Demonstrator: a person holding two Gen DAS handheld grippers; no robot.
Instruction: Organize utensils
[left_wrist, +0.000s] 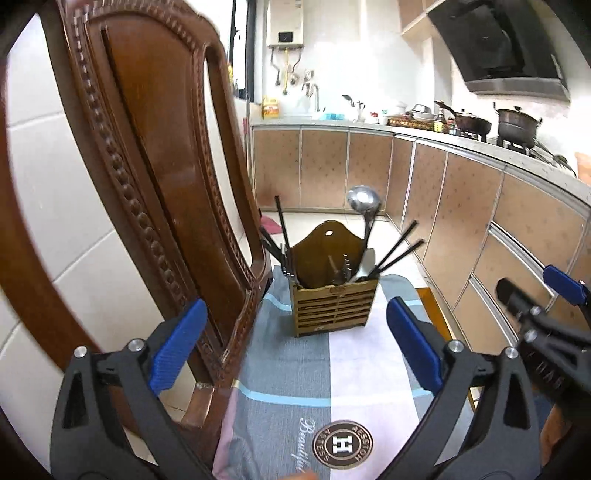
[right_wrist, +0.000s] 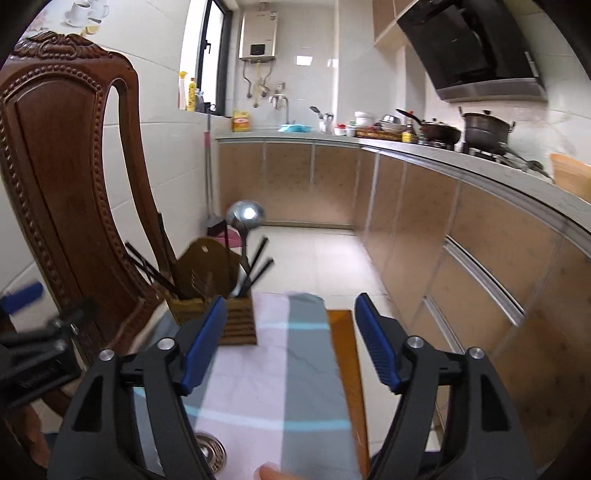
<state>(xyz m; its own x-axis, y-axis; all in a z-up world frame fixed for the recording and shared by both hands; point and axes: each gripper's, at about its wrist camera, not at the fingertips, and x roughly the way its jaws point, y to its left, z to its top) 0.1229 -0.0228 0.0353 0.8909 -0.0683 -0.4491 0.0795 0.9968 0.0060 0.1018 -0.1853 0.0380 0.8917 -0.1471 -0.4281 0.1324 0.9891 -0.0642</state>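
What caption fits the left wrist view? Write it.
Open left tongs face a wooden holder of utensils on a cloth.

The worktop (right_wrist: 347, 343) is a wooden surface, bare only as an orange-brown strip along its right edge. Nearly all of it lies under a patchwork cloth (left_wrist: 295, 373) in grey, white, pale pink and light-blue bands (a round brown badge with an H is printed on its near part, at 6 o'clock in the left wrist view). Standing directly on the cloth, at its far end toward 12 o'clock, is a brown slatted utensil holder (left_wrist: 334, 308), upright. Just at 9 o'clock of the worktop stands a carved wooden chair (left_wrist: 155, 155); whether they touch cannot be told.
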